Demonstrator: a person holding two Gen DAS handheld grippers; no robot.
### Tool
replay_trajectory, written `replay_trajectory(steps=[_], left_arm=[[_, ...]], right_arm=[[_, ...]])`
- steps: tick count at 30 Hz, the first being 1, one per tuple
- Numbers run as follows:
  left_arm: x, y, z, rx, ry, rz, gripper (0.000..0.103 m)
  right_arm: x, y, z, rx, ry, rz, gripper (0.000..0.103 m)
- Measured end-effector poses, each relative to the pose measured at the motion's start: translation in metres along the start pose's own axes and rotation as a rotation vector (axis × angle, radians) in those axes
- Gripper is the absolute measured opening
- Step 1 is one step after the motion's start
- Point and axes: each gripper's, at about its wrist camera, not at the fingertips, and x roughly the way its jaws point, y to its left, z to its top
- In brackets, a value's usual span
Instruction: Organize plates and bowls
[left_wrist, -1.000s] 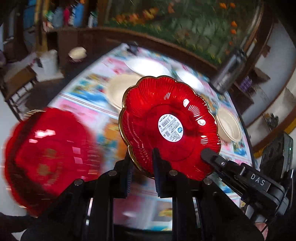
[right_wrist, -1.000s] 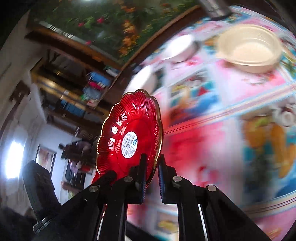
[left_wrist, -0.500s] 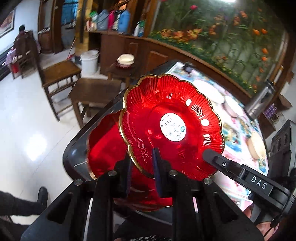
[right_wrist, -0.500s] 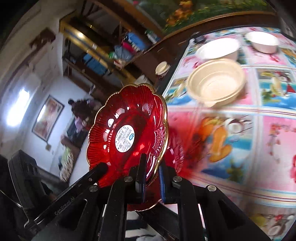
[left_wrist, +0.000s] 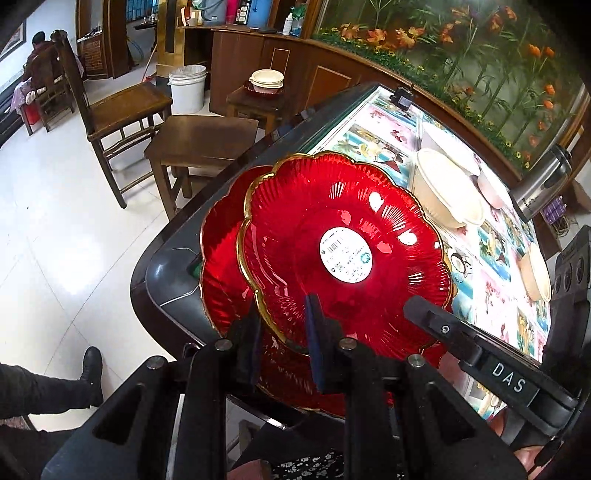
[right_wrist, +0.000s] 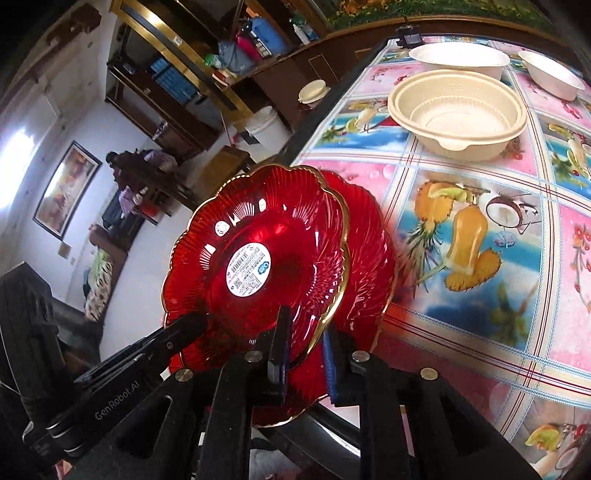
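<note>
left gripper (left_wrist: 282, 341): clamped on upper red plate (left_wrist: 343, 254) rim, frame centre | right gripper (right_wrist: 304, 350): jaws opening, plate rim between | lower red plate (left_wrist: 221, 258): beneath, bench (right_wrist: 461, 325) corner | cream bowls (right_wrist: 458, 110): upper right

Glossy ribbed red plate (left_wrist: 332, 236), matt cream bowl (right_wrist: 458, 110)

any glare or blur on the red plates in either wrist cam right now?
Left wrist view: sharp; white glare patches on the ribbed red glass plate with gold rim; straight edges bowed by the fisheye. Right wrist view: plate sharp with small highlights; the fruit-print tablecloth is softly smeared near the plate.
</note>
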Motion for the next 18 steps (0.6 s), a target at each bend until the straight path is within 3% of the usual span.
replay_trajectory(steps=[4,9,13,18], left_arm=[[-0.003,0.000,0.003,0.014,0.003,0.026,0.021],[-0.018,0.003,0.005,0.032,-0.035,0.078,0.023],[-0.039,0.002,0.007,0.044,-0.121,0.129,0.045],[-0.059,-0.006,0.004,0.054,-0.202,0.113,0.053]], right_arm=[[-0.003,0.008,-0.003,-0.055,0.008,-0.023,0.020],[-0.011,0.016,-0.002,-0.138,0.038,-0.055,0.037],[-0.034,0.023,-0.004,-0.178,-0.006,-0.063,0.044],[-0.075,0.019,-0.002,-0.188,-0.114,-0.023,0.053]])
